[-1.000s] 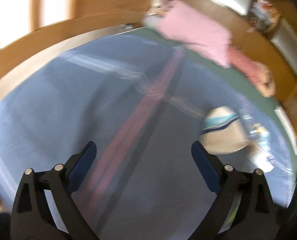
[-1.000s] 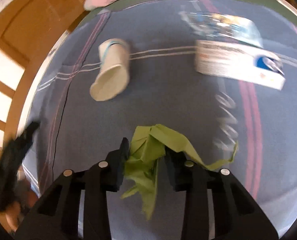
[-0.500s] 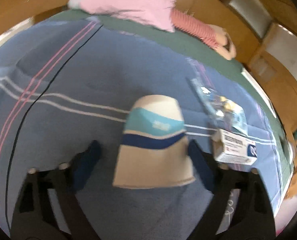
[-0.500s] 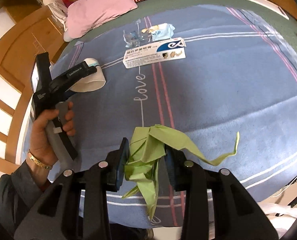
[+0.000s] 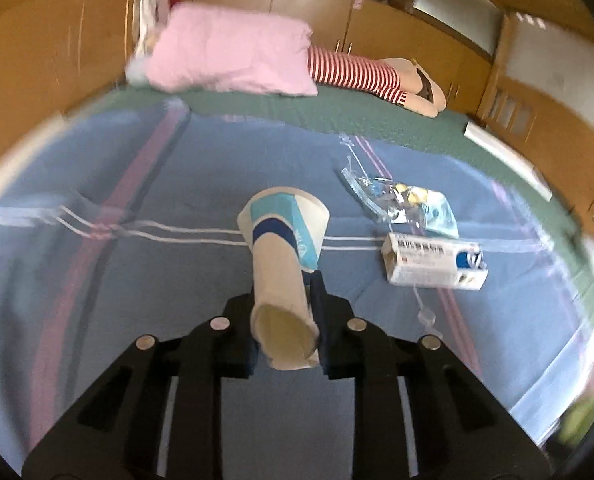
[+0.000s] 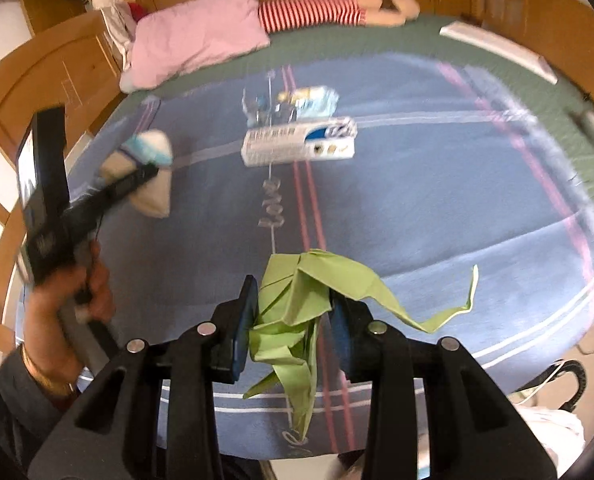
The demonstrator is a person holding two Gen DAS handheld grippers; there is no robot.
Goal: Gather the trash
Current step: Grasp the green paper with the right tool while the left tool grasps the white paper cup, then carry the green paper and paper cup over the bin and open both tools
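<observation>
My left gripper (image 5: 284,322) is shut on a white paper cup (image 5: 285,256) with a blue and teal band, squeezed flat, mouth toward the camera, held above the blue blanket (image 5: 97,320). The cup and left gripper also show in the right wrist view (image 6: 145,172). My right gripper (image 6: 293,320) is shut on a crumpled green paper (image 6: 301,304) that hangs between the fingers. A white carton box (image 5: 433,264) (image 6: 299,146) and a clear plastic wrapper (image 5: 401,200) (image 6: 293,102) lie on the blanket.
A pink pillow (image 5: 233,56) and a red-striped plush toy (image 5: 361,72) lie at the head of the bed on a green sheet (image 5: 337,112). Wooden cabinets (image 5: 437,40) and a wooden bed frame (image 6: 57,68) surround the bed. A white bag (image 6: 549,428) sits at the lower right.
My left gripper has swung to the paper cup, closed on it and lifted it off the blanket. My right gripper keeps its hold on the green paper.
</observation>
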